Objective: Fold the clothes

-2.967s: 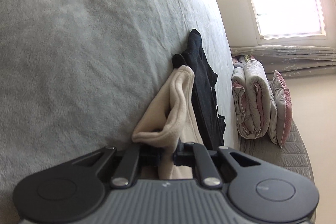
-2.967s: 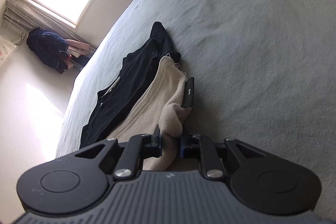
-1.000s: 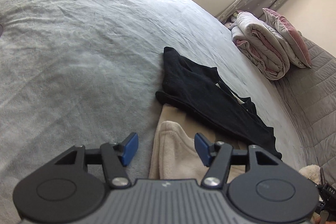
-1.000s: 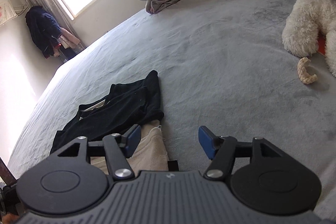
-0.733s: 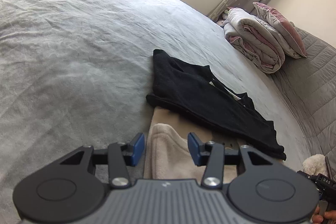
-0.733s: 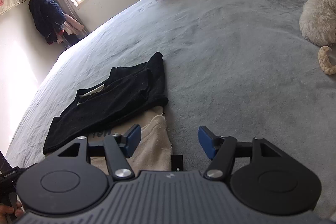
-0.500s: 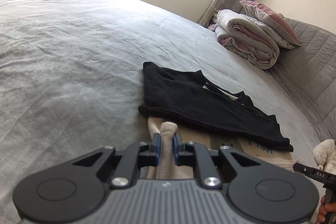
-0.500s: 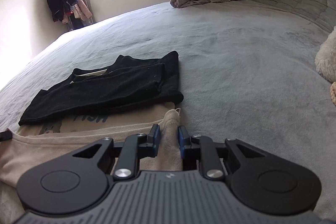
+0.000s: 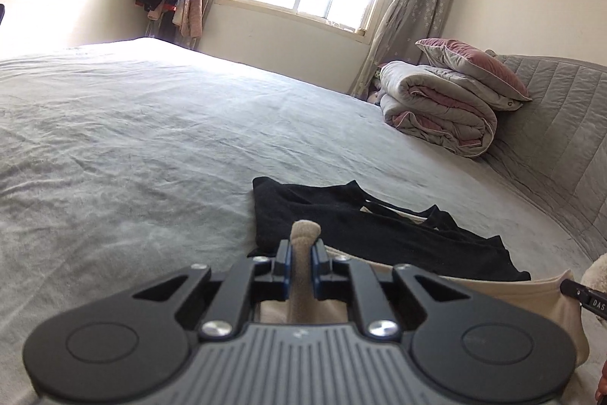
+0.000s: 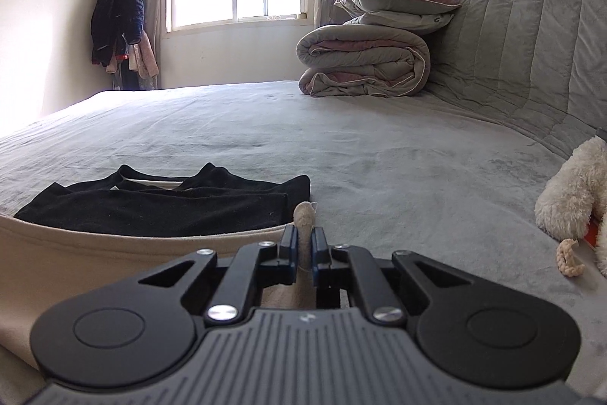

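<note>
A beige garment (image 9: 474, 295) lies on the grey bed (image 9: 132, 147), its near hem raised and stretched between my two grippers. My left gripper (image 9: 301, 253) is shut on one corner of that hem; a nub of beige cloth sticks up between its blue pads. In the right wrist view the beige garment (image 10: 114, 253) runs off to the left. My right gripper (image 10: 302, 241) pinches its other corner, and the jaws are still closing on the cloth between them. A folded black garment (image 9: 360, 222) lies on the far part of the beige one, also seen as the black garment (image 10: 170, 211).
A rolled grey-pink duvet (image 10: 364, 63) topped with pillows sits by the quilted headboard (image 10: 531, 25). A white plush toy (image 10: 573, 192) lies on the bed (image 10: 379, 147) to the right. Coats (image 10: 117, 21) hang beside the window.
Both grippers went from wide open to shut on the beige garment's near corners. Both views rolled to level, and the hem now hangs taut between them.
</note>
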